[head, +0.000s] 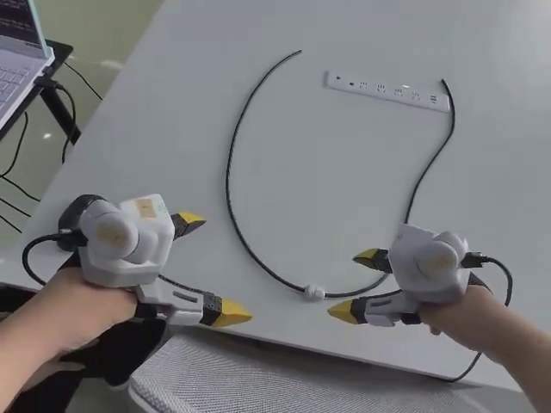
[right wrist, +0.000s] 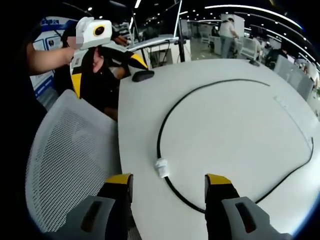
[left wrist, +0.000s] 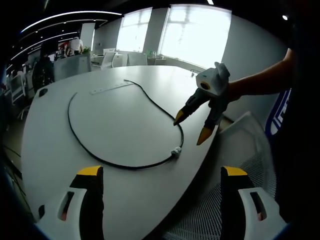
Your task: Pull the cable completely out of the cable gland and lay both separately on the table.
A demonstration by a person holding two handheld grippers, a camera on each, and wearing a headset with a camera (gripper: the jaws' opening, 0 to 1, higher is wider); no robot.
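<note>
A long black cable (head: 234, 155) lies in a wide loop on the white table (head: 344, 172). A small white cable gland (head: 313, 292) is threaded on it near the front edge; the gland also shows in the left gripper view (left wrist: 175, 151) and the right gripper view (right wrist: 162, 167). My left gripper (head: 211, 267) hovers open at the front left, well left of the gland. To the gland's right, my right gripper (head: 355, 284) is open, its yellow tips a short way off. Neither holds anything.
A white power strip (head: 387, 90) lies at the far side, its black cord (head: 435, 155) running toward the front edge. A laptop (head: 19, 52) stands on a stand at the far left. A grey mesh chair (head: 258, 379) sits just below the table's front edge.
</note>
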